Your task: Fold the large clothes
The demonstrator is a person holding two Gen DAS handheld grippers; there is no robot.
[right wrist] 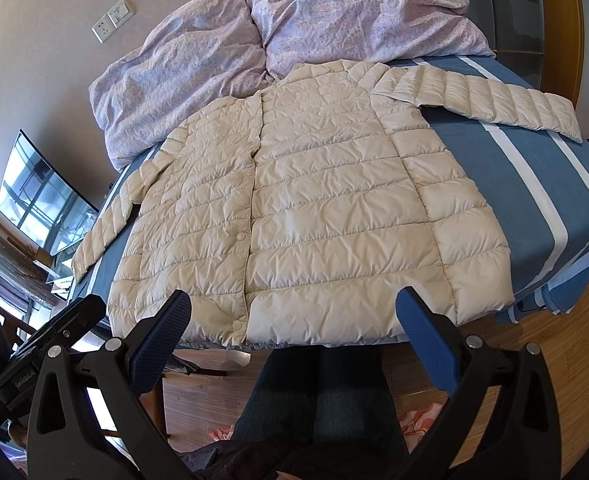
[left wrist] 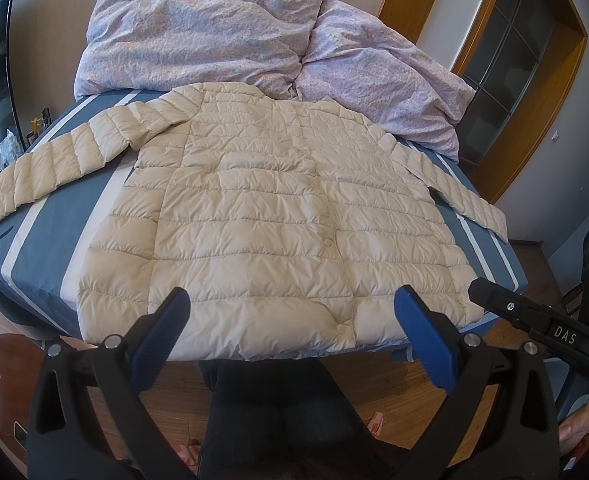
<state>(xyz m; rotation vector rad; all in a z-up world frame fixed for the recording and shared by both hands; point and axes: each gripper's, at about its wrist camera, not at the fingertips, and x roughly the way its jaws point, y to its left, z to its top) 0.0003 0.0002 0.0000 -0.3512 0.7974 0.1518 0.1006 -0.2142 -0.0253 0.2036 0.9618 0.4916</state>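
- Jacket (left wrist: 270, 216): spread flat at bed (left wrist: 34, 256) near edge, sleeves out; no fold made, all folding left
- Left gripper (left wrist: 292, 300), right gripper (right wrist: 294, 300): released, empty

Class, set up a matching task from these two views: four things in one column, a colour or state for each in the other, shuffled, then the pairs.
Things:
1. jacket
2. duvet
3. bed sheet
4. left tongs

Descriptions:
A. lilac, crumpled
B. open, holding nothing
C. cream, spread flat
D. blue with white stripes

Pairs: 1-C, 2-A, 3-D, 4-B
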